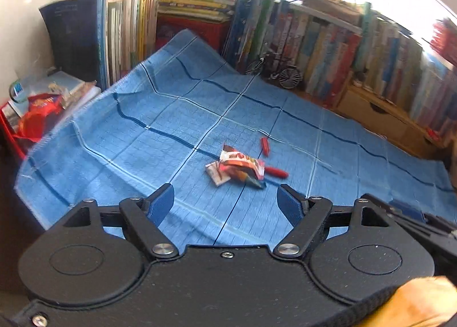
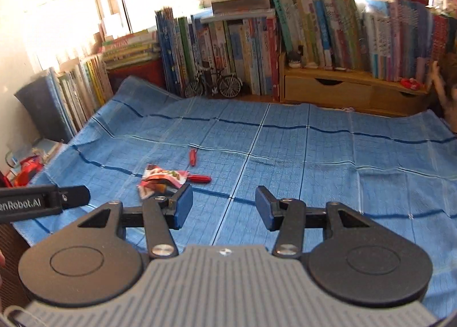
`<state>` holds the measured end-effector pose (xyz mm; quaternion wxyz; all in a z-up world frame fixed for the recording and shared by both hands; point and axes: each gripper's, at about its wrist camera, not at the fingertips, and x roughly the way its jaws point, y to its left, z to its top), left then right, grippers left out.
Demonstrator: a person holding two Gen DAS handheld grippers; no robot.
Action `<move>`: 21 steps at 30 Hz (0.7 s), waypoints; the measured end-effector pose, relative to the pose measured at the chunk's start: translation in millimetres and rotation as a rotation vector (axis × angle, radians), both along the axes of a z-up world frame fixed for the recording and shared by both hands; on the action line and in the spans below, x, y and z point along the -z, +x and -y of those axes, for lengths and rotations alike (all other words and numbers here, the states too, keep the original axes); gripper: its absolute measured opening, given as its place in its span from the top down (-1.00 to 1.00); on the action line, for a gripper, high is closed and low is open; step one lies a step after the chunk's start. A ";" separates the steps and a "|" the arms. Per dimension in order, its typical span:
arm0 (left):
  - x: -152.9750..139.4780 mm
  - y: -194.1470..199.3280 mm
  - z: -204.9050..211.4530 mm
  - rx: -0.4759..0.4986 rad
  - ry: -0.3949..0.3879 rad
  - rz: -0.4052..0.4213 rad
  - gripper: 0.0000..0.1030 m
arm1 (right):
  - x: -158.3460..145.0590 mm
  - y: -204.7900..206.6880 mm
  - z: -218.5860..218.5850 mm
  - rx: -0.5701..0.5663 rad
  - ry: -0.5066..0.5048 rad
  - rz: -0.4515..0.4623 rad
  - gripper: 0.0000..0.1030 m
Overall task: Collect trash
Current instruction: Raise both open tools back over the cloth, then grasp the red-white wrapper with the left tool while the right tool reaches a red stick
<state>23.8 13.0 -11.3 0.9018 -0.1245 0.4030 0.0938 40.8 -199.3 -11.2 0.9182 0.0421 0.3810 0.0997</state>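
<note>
A crumpled red and white snack wrapper [image 1: 242, 166] [image 2: 162, 179] lies on the blue checked cloth [image 1: 142, 138] [image 2: 314, 161]. Under its left end lies a small white paper scrap [image 1: 215, 174]. Two small red wrappers lie near it: one just right of it [image 1: 275, 172] [image 2: 200, 178], one a little farther back [image 1: 265, 146] [image 2: 193, 157]. My left gripper [image 1: 225, 204] is open, just short of the snack wrapper, holding nothing. My right gripper [image 2: 224, 207] is open and empty, to the right of the wrapper. The left gripper's body [image 2: 42, 201] shows at the right wrist view's left edge.
Rows of books [image 1: 328, 41] [image 2: 257, 49] line the back and left side. A model bicycle [image 1: 275, 69] [image 2: 214, 84] stands before them. A wooden drawer unit [image 2: 351, 92] sits at the back right. A red basket [image 1: 11, 132] with a red bag [image 1: 40, 115] stands at the cloth's left edge.
</note>
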 end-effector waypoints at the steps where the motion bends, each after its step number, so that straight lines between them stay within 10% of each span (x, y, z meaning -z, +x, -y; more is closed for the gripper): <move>1: 7.9 15.2 1.5 -0.014 -0.005 -0.015 -0.53 | 6.3 11.9 1.6 -0.006 0.006 -0.005 -0.24; 17: 129.2 161.7 2.9 -0.161 0.040 -0.205 -0.70 | 98.4 108.2 -0.4 -0.202 -0.019 -0.144 -0.30; 21: 133.9 166.6 -1.3 -0.161 -0.029 -0.200 0.14 | 108.4 121.0 -12.8 -0.238 -0.009 -0.159 -0.30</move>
